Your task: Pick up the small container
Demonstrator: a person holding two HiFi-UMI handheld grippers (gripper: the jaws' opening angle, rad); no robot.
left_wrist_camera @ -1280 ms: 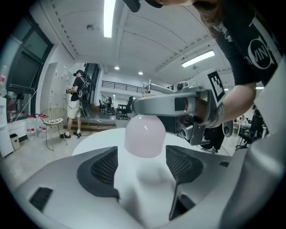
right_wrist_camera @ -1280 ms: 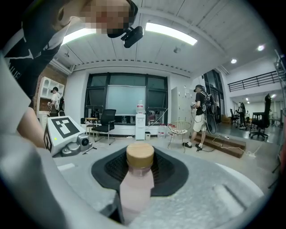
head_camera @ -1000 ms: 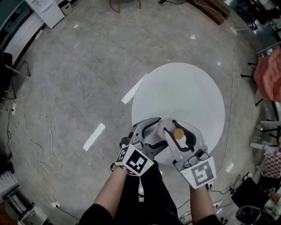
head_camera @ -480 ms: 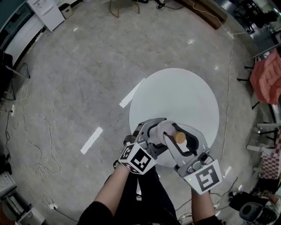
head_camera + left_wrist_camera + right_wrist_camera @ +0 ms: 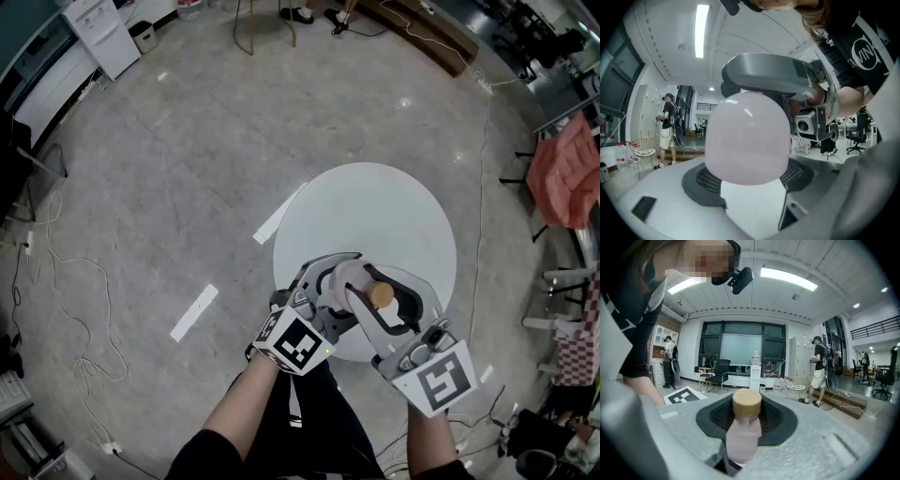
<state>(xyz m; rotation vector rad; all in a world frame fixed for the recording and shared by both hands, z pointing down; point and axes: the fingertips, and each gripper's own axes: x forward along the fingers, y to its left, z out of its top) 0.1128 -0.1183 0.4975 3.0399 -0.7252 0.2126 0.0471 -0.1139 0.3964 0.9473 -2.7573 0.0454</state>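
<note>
The small container (image 5: 380,294) is a pale pink bottle with a round wooden cap, held up over the near edge of the round white table (image 5: 375,211). My right gripper (image 5: 384,298) is shut on it, and in the right gripper view the bottle (image 5: 743,432) stands upright against the black pad. My left gripper (image 5: 337,281) closes on the bottle's body from the left. In the left gripper view the pink body (image 5: 747,138) fills the space in front of its pad, with the right gripper's finger above it.
White tape strips (image 5: 194,312) and loose cables (image 5: 56,272) lie on the grey floor left of the table. A red cloth (image 5: 562,169) hangs on a rack at the right. People stand far off in the room (image 5: 818,366).
Both grippers have risen together with the bottle between them, and the table top looks smaller and farther below. The grips look the same.
</note>
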